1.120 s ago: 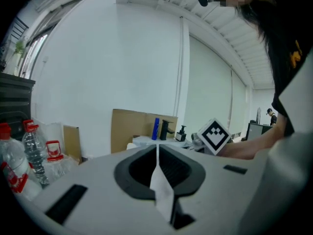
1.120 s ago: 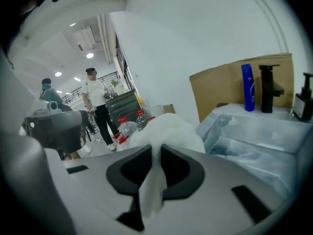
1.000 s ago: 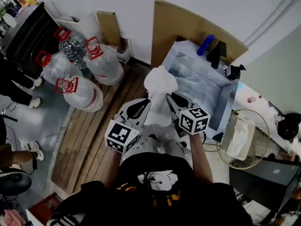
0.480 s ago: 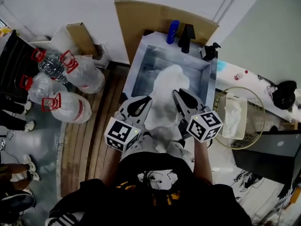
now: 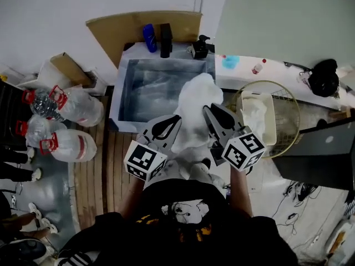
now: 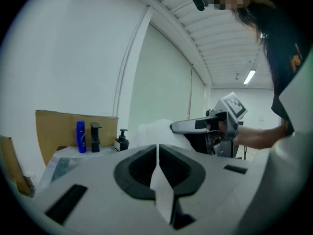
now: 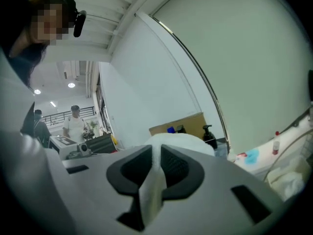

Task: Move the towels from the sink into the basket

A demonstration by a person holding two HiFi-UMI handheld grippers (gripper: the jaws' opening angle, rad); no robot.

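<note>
A bunched white towel (image 5: 194,107) hangs in the air between my two grippers, over the front right corner of the steel sink (image 5: 126,71). My left gripper (image 5: 166,127) is shut on its left edge, and a strip of cloth (image 6: 160,185) shows pinched in its jaws. My right gripper (image 5: 218,121) is shut on the right edge, with the cloth (image 7: 150,180) squeezed between its pads. The round wire basket (image 5: 290,101) stands just right of the sink, and another white towel (image 5: 259,118) lies in it. No towel shows in the sink basin.
A blue bottle (image 5: 148,37), a black bottle (image 5: 166,39) and a pump dispenser (image 5: 199,47) stand on the sink's back rim before a cardboard sheet (image 5: 127,25). Water jugs (image 5: 72,107) sit on the floor at left. A laptop (image 5: 327,143) lies right of the basket.
Both grippers have carried the towel to the right, from left of the sink across it to its right corner near the basket. Both stayed shut on the cloth.
</note>
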